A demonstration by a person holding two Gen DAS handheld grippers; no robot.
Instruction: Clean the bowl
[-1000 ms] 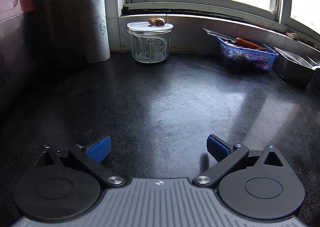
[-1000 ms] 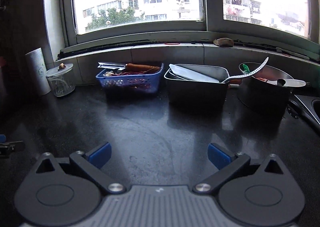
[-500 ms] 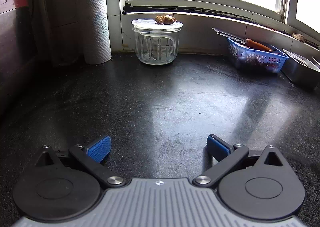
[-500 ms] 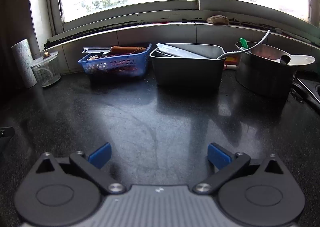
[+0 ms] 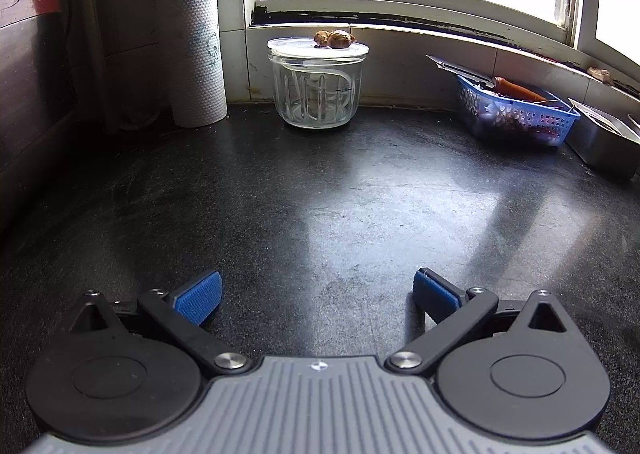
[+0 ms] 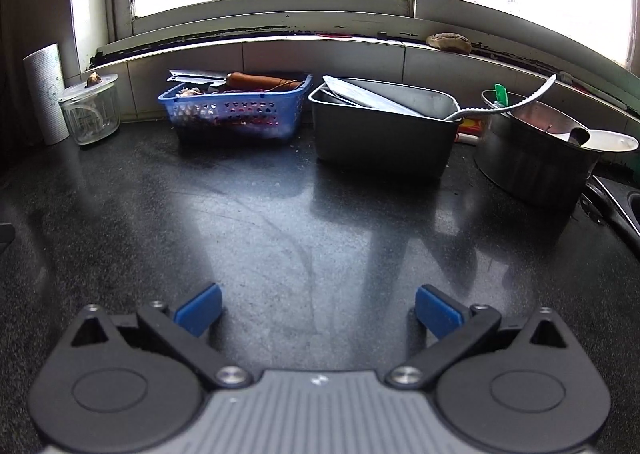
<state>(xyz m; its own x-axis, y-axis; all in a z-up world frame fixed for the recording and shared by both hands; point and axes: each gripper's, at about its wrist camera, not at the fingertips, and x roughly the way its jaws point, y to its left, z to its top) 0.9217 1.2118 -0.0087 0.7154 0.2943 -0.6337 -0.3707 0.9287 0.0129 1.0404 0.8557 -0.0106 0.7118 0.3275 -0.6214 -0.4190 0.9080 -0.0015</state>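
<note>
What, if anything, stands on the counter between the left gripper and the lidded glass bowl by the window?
Nothing visible does: bare dark counter runs from the open left gripper to the glass bowl. The paper towel roll stands off to its left, the blue basket off to its right.

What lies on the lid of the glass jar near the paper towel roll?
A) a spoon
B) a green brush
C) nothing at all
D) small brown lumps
D: in the left wrist view, small brown lumps sit on the white lid of the glass jar, which stands to the right of the paper towel roll.
</note>
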